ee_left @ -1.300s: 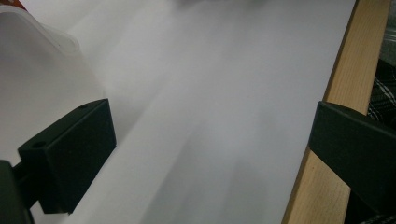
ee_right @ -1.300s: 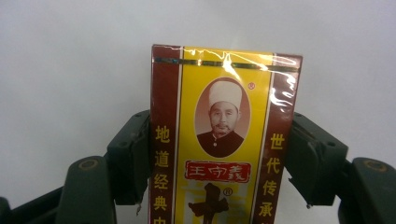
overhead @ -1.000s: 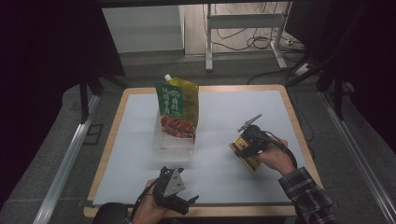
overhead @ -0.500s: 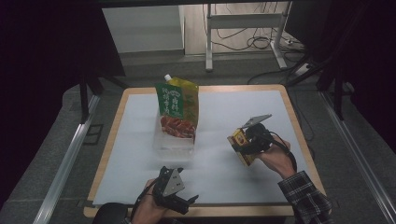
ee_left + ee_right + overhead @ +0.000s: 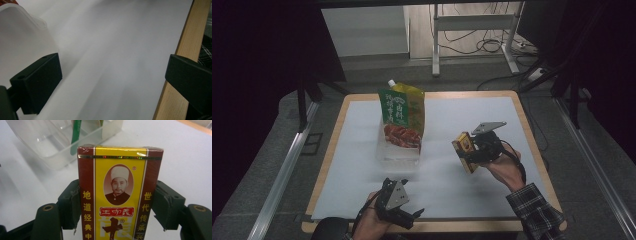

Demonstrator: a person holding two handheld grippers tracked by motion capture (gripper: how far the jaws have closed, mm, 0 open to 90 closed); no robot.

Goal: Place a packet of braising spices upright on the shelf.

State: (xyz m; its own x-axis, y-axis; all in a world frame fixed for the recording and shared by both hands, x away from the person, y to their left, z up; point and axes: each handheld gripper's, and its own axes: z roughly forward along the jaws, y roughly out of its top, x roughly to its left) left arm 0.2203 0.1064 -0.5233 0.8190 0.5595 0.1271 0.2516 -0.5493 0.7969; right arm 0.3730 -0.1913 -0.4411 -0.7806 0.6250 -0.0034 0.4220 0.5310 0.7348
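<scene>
A yellow and maroon box [image 5: 463, 145] with a portrait and Chinese print sits upright between the jaws of my right gripper [image 5: 468, 153], which is shut on it right of the table's middle. In the right gripper view the box [image 5: 117, 170] stands between the pads [image 5: 71, 205], just short of a clear plastic container [image 5: 62, 145]. A green spouted pouch [image 5: 402, 117] stands in that container [image 5: 398, 152] at the table's centre. My left gripper [image 5: 413, 217] rests near the front edge, open with nothing between its jaws [image 5: 112, 75].
The white mat [image 5: 447, 185] covers a wooden-rimmed table [image 5: 532, 150]. In the left gripper view the wooden edge [image 5: 185, 50] runs along the right and the container's rim [image 5: 22, 27] is at upper left. A metal stand and cables [image 5: 472, 45] lie beyond the table.
My right gripper has carried the box a little to the left, toward the container, and tilted slightly. The left gripper has stayed where it was.
</scene>
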